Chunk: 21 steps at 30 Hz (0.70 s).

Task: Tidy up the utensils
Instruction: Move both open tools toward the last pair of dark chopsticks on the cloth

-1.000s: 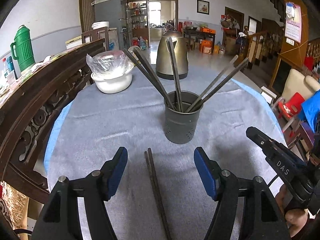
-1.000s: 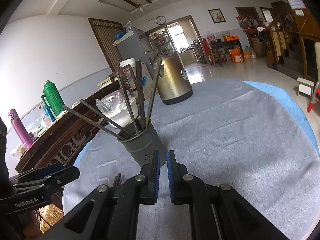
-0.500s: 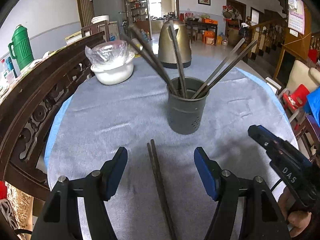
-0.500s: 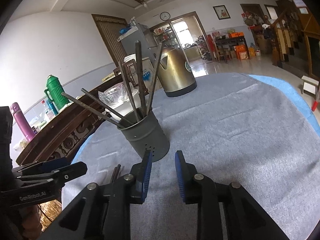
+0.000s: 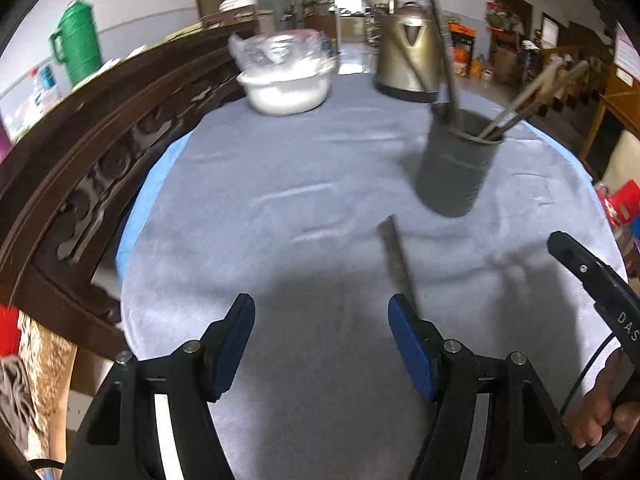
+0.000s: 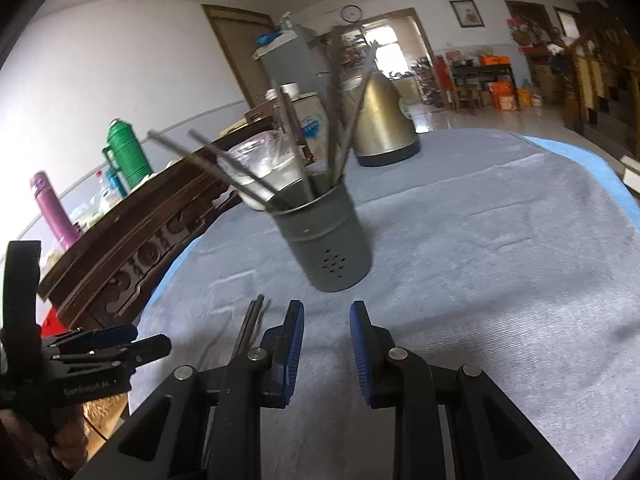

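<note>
A grey perforated utensil holder stands on the grey tablecloth with several dark chopsticks leaning out of it. A loose pair of dark chopsticks lies flat in front of the holder. My left gripper hangs open low over the cloth, and the pair's near end runs behind its right pad, not between the pads. My right gripper points at the holder from just short of it, its jaws a narrow gap apart with nothing between them.
A white bowl under plastic wrap and a brass-coloured kettle stand at the far side of the table. A carved dark wooden chair back curves along the left edge. A green thermos sits behind it.
My left gripper has dropped and shifted left, so the loose pair now lies by its right pad instead of midway. The right jaws have parted from shut to a narrow gap and neared the holder.
</note>
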Each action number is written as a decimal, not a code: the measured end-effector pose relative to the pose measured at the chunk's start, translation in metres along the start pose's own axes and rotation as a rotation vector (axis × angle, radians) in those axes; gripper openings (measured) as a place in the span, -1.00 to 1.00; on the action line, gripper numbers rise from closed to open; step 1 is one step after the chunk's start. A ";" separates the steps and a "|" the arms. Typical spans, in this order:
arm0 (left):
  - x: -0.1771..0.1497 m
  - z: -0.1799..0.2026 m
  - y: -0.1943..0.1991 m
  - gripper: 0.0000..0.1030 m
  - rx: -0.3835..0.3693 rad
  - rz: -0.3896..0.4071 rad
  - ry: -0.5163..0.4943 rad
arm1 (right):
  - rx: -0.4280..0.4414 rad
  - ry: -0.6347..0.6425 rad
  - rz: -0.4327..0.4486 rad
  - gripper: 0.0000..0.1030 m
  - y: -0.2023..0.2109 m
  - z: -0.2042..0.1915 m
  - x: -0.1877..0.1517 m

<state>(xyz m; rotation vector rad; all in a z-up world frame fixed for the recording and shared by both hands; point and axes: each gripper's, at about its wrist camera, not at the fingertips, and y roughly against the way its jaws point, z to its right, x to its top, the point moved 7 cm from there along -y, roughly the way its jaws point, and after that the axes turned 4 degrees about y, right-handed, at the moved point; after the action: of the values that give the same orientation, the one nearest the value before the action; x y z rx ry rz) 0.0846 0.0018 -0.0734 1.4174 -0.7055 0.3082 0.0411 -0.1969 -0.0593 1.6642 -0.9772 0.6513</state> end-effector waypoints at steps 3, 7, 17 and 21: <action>-0.008 -0.011 0.000 0.36 0.007 -0.003 0.025 | 0.025 -0.001 0.000 -0.48 -0.003 -0.006 -0.004; -0.015 -0.014 -0.002 0.36 0.009 -0.010 0.027 | 0.033 0.012 -0.021 -0.48 -0.006 -0.015 -0.008; -0.023 -0.011 -0.003 0.36 0.023 -0.024 0.016 | 0.042 0.042 -0.058 -0.48 -0.005 -0.031 -0.014; -0.023 -0.016 -0.001 0.36 0.034 -0.017 0.018 | 0.046 0.047 -0.074 -0.48 -0.008 -0.037 -0.017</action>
<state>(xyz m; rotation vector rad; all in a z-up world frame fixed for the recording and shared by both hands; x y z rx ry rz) 0.0719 0.0220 -0.0877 1.4507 -0.6761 0.3204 0.0409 -0.1555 -0.0660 1.7099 -0.8684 0.6648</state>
